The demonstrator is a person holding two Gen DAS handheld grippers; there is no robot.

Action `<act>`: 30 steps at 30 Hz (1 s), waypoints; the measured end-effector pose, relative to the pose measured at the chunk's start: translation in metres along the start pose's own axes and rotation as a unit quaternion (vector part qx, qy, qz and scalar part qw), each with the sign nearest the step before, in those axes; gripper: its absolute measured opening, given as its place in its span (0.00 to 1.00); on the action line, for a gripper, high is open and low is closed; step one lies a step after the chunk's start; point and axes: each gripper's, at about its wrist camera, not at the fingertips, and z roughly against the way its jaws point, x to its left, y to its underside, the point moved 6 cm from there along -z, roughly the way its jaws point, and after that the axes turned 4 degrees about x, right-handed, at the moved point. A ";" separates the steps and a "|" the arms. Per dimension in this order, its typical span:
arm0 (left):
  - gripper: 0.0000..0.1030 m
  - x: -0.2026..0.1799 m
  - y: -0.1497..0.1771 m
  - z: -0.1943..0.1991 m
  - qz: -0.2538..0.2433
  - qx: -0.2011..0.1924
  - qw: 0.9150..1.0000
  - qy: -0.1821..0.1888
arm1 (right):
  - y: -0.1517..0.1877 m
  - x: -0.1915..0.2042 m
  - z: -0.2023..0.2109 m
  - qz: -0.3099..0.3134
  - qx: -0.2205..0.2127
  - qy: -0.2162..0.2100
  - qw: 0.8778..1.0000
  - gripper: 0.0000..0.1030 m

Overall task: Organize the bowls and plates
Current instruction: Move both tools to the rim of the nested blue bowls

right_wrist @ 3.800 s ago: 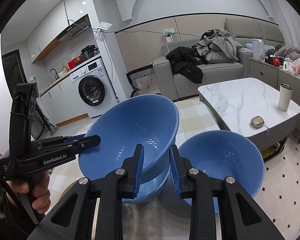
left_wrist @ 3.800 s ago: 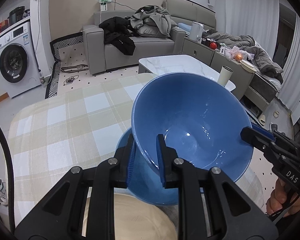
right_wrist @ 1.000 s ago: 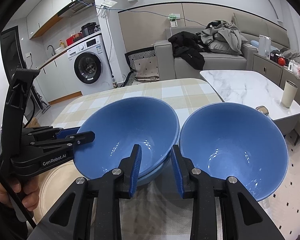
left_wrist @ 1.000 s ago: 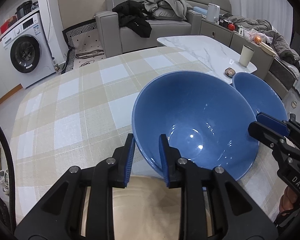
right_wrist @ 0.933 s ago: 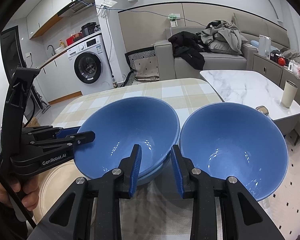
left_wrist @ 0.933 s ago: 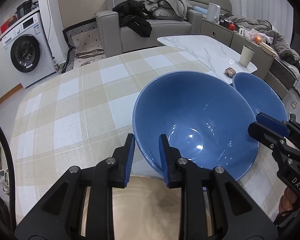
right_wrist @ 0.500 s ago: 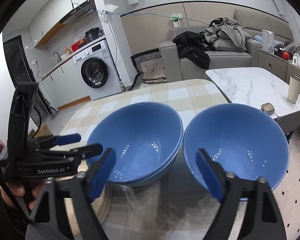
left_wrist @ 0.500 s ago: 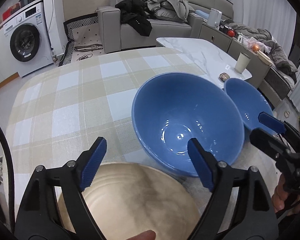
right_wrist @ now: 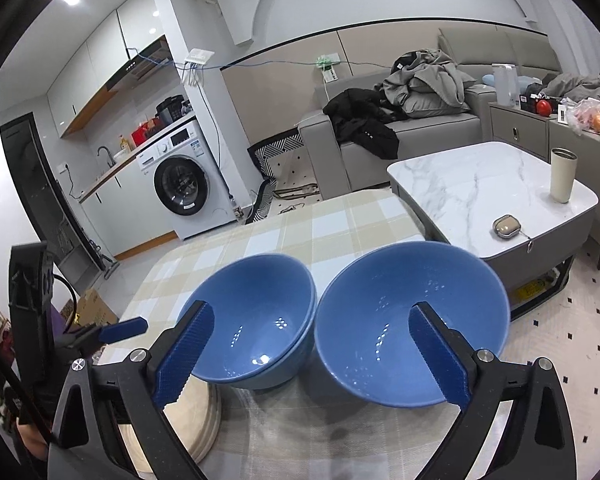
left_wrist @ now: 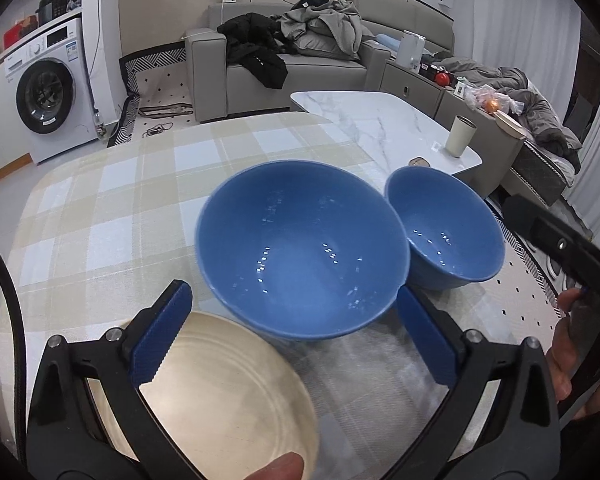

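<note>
Two nested blue bowls sit on the checked tablecloth; they also show in the right wrist view. A single blue bowl stands just right of them, also in the right wrist view. A beige plate lies near the table's front, under my left gripper. My left gripper is open and empty, just short of the nested bowls. My right gripper is open and empty, held above and short of both bowls.
A marble coffee table with a cup and a small case stands beyond the table's right edge. A grey sofa with clothes and a washing machine are further back.
Both grippers, earlier shut on the rim of the upper blue bowl, lowered it into the other bowl, then opened and pulled back. The bowl now rests nested on the table.
</note>
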 end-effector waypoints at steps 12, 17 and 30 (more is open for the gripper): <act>0.99 -0.062 0.008 0.010 0.005 0.008 0.999 0.039 | -0.012 -0.042 0.035 -0.045 -0.035 0.010 0.998 0.97; 0.99 -0.093 0.005 0.012 -0.020 0.006 0.999 0.037 | -0.013 -0.060 0.041 -0.066 -0.036 0.022 0.997 0.97; 0.91 -0.147 -0.003 -0.001 -0.010 0.024 0.996 0.088 | -0.011 -0.119 0.055 -0.117 -0.047 0.045 0.991 0.97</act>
